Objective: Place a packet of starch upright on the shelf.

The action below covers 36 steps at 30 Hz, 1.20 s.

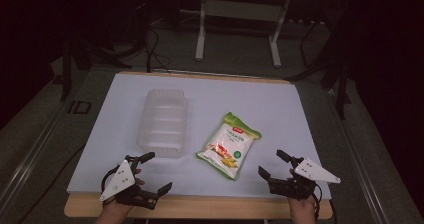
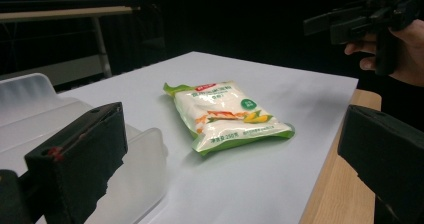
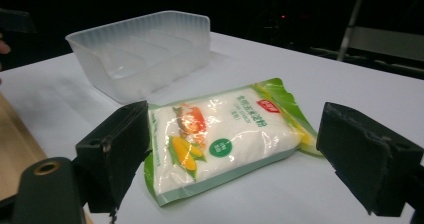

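green-edged corn-picture packet marked 250, clear tub, both grippers spread

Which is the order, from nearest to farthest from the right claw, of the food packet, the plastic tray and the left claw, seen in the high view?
From the right claw:
1. Green and white food packet, just to its left, at the table's middle.
2. Clear plastic tray, left of the packet and farther back.
3. Left claw, at the near left edge.

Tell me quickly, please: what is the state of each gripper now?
Left gripper: open, holding nothing, near the tray.
Right gripper: open, holding nothing, fingers apart before the bag.
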Available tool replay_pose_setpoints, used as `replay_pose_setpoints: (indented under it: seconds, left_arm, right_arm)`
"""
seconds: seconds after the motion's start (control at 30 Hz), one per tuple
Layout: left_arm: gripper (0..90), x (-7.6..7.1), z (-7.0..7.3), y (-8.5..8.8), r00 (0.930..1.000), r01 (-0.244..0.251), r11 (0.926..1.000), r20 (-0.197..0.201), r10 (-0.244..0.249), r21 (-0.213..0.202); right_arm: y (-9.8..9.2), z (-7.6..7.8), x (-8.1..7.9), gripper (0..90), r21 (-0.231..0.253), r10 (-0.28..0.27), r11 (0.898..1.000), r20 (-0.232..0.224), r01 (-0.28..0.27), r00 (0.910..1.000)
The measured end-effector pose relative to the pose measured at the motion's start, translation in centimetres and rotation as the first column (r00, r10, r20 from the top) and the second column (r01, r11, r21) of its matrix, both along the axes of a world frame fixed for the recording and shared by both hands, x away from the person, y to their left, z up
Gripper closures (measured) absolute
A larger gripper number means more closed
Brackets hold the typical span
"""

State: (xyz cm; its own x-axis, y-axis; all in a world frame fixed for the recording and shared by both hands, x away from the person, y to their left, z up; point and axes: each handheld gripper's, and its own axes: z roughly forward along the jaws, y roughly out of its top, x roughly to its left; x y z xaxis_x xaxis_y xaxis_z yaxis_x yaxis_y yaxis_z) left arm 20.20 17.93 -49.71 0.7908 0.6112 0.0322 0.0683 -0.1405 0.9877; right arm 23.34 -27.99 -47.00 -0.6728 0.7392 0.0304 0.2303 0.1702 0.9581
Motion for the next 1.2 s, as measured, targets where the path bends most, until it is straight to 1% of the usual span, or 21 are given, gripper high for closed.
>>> replay_pose_setpoints:
  seconds: [0.07,0.17,0.23,0.3,0.43,0.57,0.7,0.77,0.83,0.9,0.97,1.07,1.2]
  left_arm:
    - [0.0,0.0,0.0,0.0,1.0000,0.002,1.0000,-0.004,-0.002,0.001]
    - [0.0,0.0,0.1,0.0,1.0000,0.007,0.9999,-0.006,-0.007,-0.009]
    - [0.0,0.0,0.1,0.0,0.9999,0.011,0.9998,-0.007,-0.011,-0.014]
    - [0.0,-0.1,0.0,-0.1,0.9999,0.011,0.9998,-0.006,-0.011,-0.014]
    - [0.0,-0.1,0.0,-0.3,0.9999,0.015,0.9999,-0.005,-0.015,-0.004]
    - [0.0,-0.1,0.0,-0.4,0.9999,0.015,0.9999,0.003,-0.015,0.005]
    - [0.0,-0.2,0.1,-0.5,0.9998,0.020,0.9998,0.007,-0.020,0.008]
    - [0.0,-0.3,0.1,-0.6,0.9998,0.019,0.9998,0.009,-0.019,0.009]
    - [0.0,-0.3,0.1,-0.6,0.9997,0.022,0.9997,0.012,-0.022,0.011]
    - [0.0,-0.4,0.1,-0.7,0.9996,0.021,0.9996,0.017,-0.022,0.018]
    - [0.0,-0.4,0.1,-0.7,0.9996,0.022,0.9996,0.016,-0.022,0.018]
    - [0.0,-0.4,0.1,-0.7,0.9997,0.021,0.9996,0.015,-0.022,0.020]
    - [0.0,-0.3,0.1,-0.8,0.9996,0.025,0.9995,0.013,-0.025,0.019]
  right_arm:
    - [0.0,-0.1,0.0,13.8,-0.003,-0.005,1.000,0.001,0.005,1.0000]
    - [0.0,0.0,0.0,13.7,0.000,-0.009,1.000,-0.003,0.009,1.0000]
    - [-0.1,0.1,-0.1,13.5,0.015,0.001,1.000,-0.015,-0.001,0.9999]
    - [0.0,0.2,-0.1,13.5,0.017,0.003,1.000,-0.015,-0.003,0.9999]
    - [0.5,0.3,-0.3,12.8,-0.005,0.044,0.999,-0.020,-0.044,0.9988]
    - [1.3,0.4,-0.5,12.5,-0.054,0.087,0.995,-0.005,-0.087,0.9962]
    - [1.7,0.7,-0.7,11.7,-0.042,0.129,0.991,-0.003,-0.129,0.9916]
    - [1.8,1.1,-0.8,11.7,-0.025,0.136,0.990,-0.001,-0.136,0.9908]
    - [1.9,1.6,-0.9,11.7,0.010,0.144,0.990,0.003,-0.144,0.9896]
    - [1.9,2.2,-1.1,11.7,0.022,0.149,0.989,0.009,-0.149,0.9888]
    - [2.1,2.9,-1.1,11.7,0.019,0.152,0.988,0.022,-0.153,0.9881]
    - [2.3,4.1,-1.0,11.7,-0.014,0.163,0.987,0.050,-0.162,0.9854]
    - [2.5,5.8,-0.9,11.5,-0.034,0.171,0.985,0.078,-0.169,0.9822]
